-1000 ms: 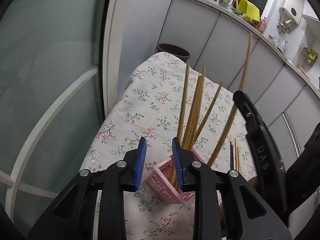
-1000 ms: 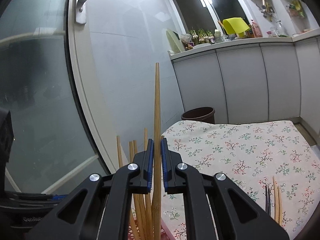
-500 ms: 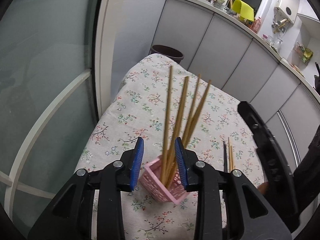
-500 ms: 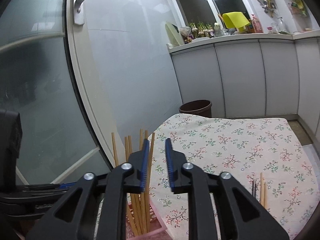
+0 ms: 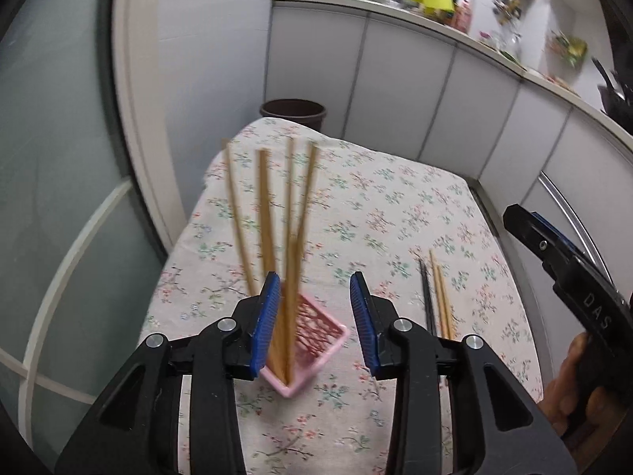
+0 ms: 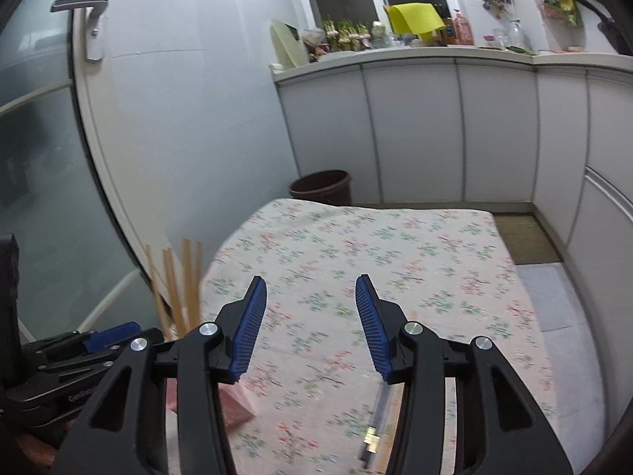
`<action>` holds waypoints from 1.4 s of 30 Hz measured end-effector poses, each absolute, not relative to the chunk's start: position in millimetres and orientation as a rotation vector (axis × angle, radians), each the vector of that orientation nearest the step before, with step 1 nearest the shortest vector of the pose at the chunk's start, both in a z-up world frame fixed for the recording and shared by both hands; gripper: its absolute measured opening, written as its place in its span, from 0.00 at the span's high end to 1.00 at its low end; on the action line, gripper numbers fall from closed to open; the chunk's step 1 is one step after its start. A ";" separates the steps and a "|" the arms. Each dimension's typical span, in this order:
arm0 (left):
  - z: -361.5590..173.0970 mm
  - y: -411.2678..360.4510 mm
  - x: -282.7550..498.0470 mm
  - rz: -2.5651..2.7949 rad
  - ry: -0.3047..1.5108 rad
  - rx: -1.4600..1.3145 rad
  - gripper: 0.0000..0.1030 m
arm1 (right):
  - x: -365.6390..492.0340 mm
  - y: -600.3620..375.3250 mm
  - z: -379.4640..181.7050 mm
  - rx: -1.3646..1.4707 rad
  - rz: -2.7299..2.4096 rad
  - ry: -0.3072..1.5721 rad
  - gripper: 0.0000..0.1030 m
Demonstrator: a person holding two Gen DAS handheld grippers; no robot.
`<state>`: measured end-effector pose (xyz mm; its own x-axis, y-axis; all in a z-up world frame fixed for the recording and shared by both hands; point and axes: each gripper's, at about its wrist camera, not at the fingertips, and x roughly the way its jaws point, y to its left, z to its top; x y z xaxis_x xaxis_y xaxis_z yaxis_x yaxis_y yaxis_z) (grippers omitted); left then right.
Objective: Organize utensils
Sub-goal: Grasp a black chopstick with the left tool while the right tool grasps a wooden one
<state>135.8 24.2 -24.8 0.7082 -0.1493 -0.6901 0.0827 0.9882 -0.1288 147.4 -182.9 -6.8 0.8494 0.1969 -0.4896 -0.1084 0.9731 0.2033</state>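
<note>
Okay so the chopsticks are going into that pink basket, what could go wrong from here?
1. The pink basket is small, sits tilted, and holds tall chopsticks that fan out; it may tip over. The left gripper is opening, with the basket between its jaws.
2. The loose chopsticks on the tablecloth lie close together, so the opening, empty right gripper may pinch several or push them apart.

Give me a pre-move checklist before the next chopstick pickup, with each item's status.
1. Right gripper empty, jaws opening: ok.
2. Left gripper clear of the pink holder, jaws opening: ok.
3. Wooden chopsticks standing in the holder: ok.
4. Loose chopsticks still flat on the tablecloth: not ok.
5. Holder upright and steady: cannot tell, blurred.
</note>
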 end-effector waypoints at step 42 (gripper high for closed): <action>-177.9 -132.8 255.7 -0.313 1.181 -0.071 0.72 | 189.7 -315.3 -112.5 0.499 -0.064 0.988 0.64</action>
